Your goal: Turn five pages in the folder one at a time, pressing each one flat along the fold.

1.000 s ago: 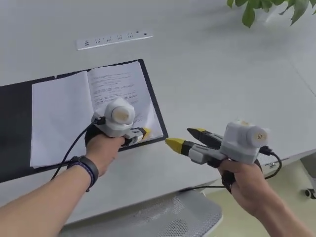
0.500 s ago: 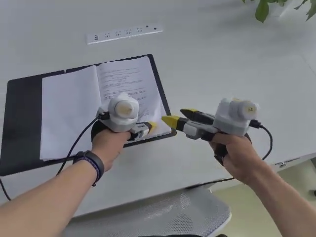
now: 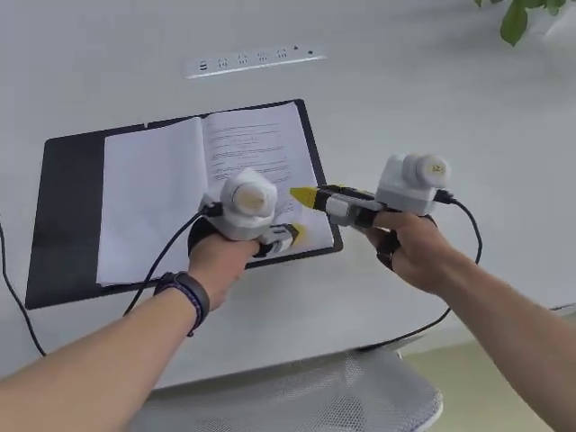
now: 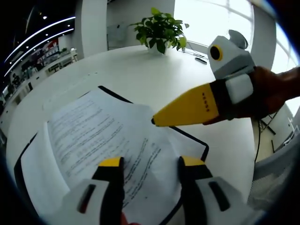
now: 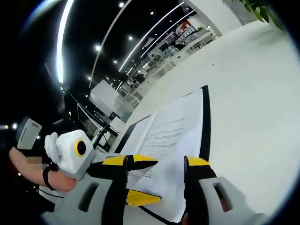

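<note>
Folder (image 3: 67,216) flat black, pages (image 3: 148,202) thin white

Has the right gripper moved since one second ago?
Yes. The right gripper went left toward the folder; its tips now reach over the folder's right edge.

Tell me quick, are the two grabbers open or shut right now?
Left gripper: open, holding nothing, jaws above the page.
Right gripper: open, holding nothing.
</note>
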`<act>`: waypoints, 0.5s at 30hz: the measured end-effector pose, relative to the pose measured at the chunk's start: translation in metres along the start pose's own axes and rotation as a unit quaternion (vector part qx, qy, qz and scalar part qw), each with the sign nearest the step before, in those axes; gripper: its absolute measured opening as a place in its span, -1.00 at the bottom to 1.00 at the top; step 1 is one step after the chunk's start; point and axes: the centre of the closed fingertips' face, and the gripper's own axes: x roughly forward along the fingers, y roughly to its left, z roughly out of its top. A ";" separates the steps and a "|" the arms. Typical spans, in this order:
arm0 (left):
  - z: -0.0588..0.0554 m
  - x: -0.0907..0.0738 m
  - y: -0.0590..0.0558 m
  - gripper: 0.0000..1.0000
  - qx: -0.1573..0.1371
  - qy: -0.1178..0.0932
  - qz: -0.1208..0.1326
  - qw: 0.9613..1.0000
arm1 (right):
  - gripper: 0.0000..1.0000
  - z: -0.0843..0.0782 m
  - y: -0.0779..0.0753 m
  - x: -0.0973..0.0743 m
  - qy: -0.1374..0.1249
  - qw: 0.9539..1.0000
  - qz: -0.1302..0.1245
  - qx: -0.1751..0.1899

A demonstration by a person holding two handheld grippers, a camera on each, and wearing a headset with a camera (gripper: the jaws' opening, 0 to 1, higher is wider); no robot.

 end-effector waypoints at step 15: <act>0.005 -0.014 -0.011 0.21 -0.001 -0.002 -0.025 1.000 | -0.91 0.005 -0.010 -0.008 -0.022 0.998 -0.010 0.054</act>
